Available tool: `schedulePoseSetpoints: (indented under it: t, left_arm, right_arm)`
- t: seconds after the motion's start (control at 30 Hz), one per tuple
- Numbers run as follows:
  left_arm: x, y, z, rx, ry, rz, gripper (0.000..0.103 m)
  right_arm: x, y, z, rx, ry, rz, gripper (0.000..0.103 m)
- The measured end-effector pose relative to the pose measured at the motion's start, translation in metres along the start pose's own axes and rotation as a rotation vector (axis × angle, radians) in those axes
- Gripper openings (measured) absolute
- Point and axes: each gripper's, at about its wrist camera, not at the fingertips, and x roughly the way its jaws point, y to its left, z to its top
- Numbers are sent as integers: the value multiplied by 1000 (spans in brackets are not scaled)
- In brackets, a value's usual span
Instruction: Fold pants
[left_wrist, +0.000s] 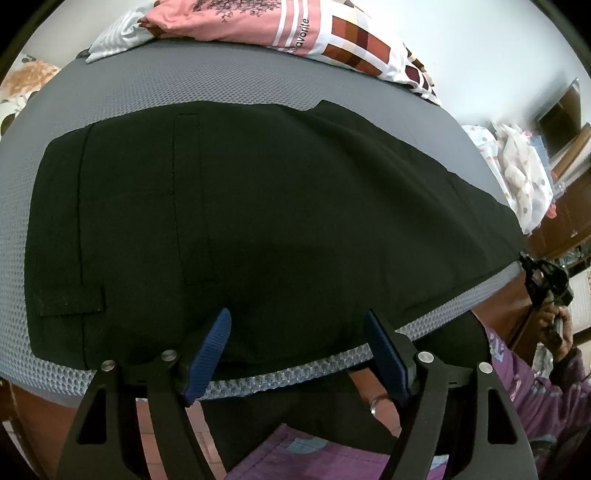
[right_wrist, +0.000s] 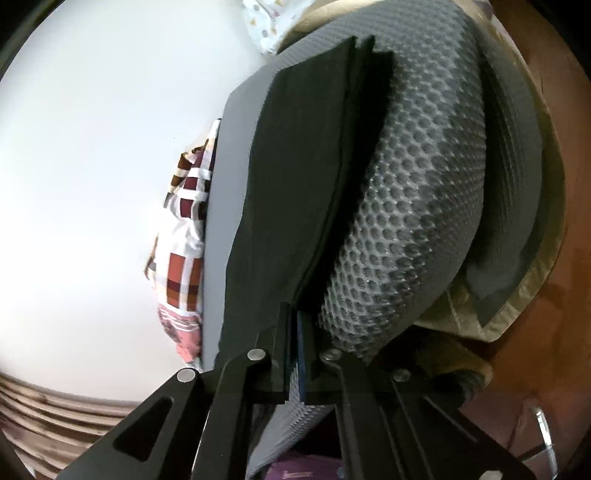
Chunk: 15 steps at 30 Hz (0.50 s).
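Black pants (left_wrist: 240, 206) lie flat, stretched left to right across a grey mesh mattress (left_wrist: 184, 85). My left gripper (left_wrist: 296, 314) stands open just over the pants' near edge, its blue pads (left_wrist: 216, 347) wide apart with nothing pinched. At the far right of the left wrist view, a hand holds my right gripper (left_wrist: 543, 280) at the pants' end by the mattress corner. In the right wrist view the picture is rolled sideways. There the pants (right_wrist: 295, 166) run away from the right gripper (right_wrist: 295, 325), whose jaws are shut on the fabric edge beside the mattress (right_wrist: 406, 203).
A pink pillow (left_wrist: 240, 22) and a patchwork pillow (left_wrist: 362, 44) lie along the far side against a white wall. Spotted laundry (left_wrist: 517, 173) is piled at the right, near wooden furniture (left_wrist: 569, 122). A person in purple clothing (left_wrist: 546, 387) stands at the near edge.
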Motion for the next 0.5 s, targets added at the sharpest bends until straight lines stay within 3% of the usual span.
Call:
schedulePoseSetpoints:
  t: [0.13,0.27,0.3,0.37,0.5]
  left_arm:
    - [0,0,0,6,2,2,75]
    - [0,-3,-1,21,3,18,75]
    - [0,-5,-1,28,3,24,76]
    - [2,-8,-1,37,4,30,78]
    - [3,-10,-1,40,9,40,78]
  right_arm:
    - [-5,-5,5,81,5,29,7]
    - [-29,15,8,39,-95,-80,14]
    - [-36,27,8,6,-134,-77,15]
    - [-33,54,3,-99,-129,-75,23]
    - [18,111,-35,-332,9,-77,28]
